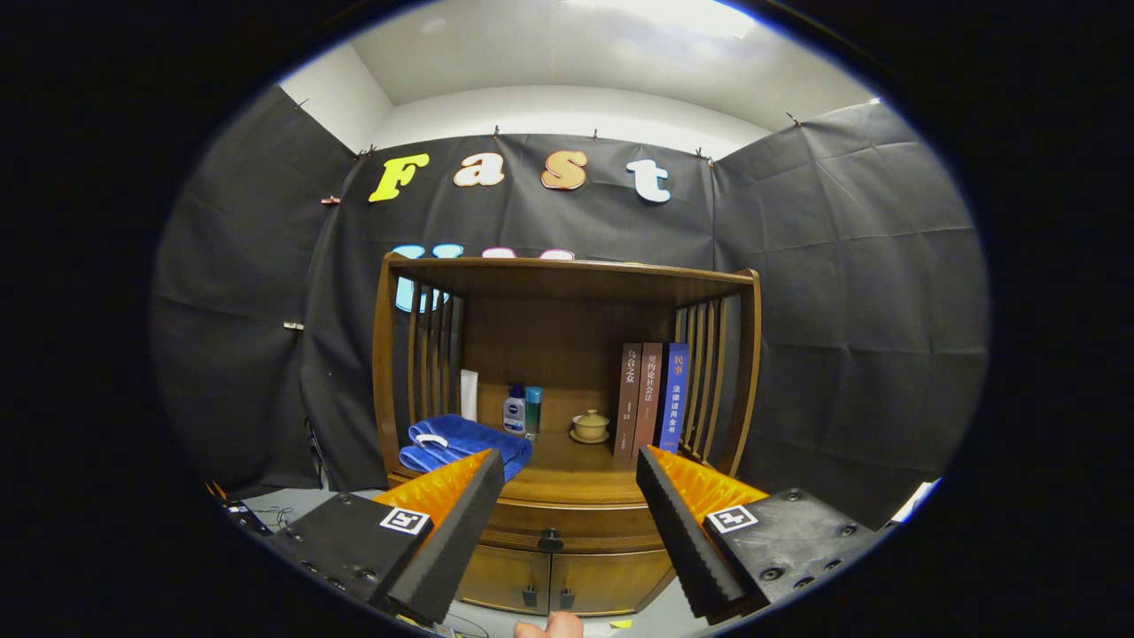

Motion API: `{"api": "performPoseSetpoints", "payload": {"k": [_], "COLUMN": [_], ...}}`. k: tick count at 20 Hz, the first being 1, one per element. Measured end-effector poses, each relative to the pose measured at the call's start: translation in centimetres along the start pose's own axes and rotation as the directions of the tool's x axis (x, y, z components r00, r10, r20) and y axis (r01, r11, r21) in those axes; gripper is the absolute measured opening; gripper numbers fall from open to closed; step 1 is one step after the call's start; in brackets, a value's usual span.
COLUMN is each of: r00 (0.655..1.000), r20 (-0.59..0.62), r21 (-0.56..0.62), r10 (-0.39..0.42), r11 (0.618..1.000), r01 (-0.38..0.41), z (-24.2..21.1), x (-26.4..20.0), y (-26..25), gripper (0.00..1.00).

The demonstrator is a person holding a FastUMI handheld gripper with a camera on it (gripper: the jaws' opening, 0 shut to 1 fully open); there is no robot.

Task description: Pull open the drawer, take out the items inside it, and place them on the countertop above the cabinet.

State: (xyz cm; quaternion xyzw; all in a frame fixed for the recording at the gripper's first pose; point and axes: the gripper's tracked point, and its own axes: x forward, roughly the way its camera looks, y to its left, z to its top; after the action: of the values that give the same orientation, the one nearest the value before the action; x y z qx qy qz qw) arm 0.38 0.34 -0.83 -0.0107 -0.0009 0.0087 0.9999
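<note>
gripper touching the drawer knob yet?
Apart. In the gripper view the open gripper has its fingers spread wide, and the drawer knob sits in the gap between them on the closed drawer, touched by neither finger.

Glossy wooden cabinet (567,496) (drawer (567,523) too), soft cloth towel (461,440)

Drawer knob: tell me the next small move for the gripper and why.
Probably ease the gripper forward and down onto the knob. The drawer looks shut, its front flush below the countertop, and the fingers stand wide apart, holding nothing, with the knob between and just beyond them, untouched. Nothing blocks the way.
</note>
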Motion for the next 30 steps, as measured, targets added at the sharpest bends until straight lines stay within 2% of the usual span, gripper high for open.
{"api": "performPoseSetpoints", "payload": {"k": [2,6,8,11,15,20,24,26,27,29,30], "r00": [1.0,0.999,0.999,0.994,0.979,0.973,0.97,0.965,0.965,0.963,0.962], "r20": [0.019,0.015,-0.003,-0.101,-0.204,-0.229,-0.237,-0.255,-0.26,-0.268,-0.269], "r21": [0.005,-0.013,-0.014,-0.01,-0.013,-0.027,-0.027,-0.031,-0.016,-0.037,-0.036], "r10": [-0.016,-0.031,-0.043,-0.029,-0.019,-0.034,-0.049,-0.053,-0.029,-0.039,-0.044], "r11": [1.0,0.999,0.999,1.0,1.0,0.999,0.999,0.998,1.0,0.999,0.999], "r01": [0.016,0.032,0.043,0.029,0.017,0.028,0.044,0.047,0.025,0.03,0.035], "z": [-0.5,-6.1,-10.4,-18.2,-25.3,-27.3,-28.3,-28.8,-28.9,-29.2,-29.1], "x": [0.4,2.7,3.8,5.9,8.7,10.2,12.4,13.1,13.4,13.6,13.5], "y": [-0.3,-0.5,-0.9,0.4,2.4,2.4,2.2,2.1,2.7,2.6,2.6], "gripper": [0.98,0.98,0.98,0.98,0.97,0.87,0.7,0.65,0.66,0.52,0.52]}}
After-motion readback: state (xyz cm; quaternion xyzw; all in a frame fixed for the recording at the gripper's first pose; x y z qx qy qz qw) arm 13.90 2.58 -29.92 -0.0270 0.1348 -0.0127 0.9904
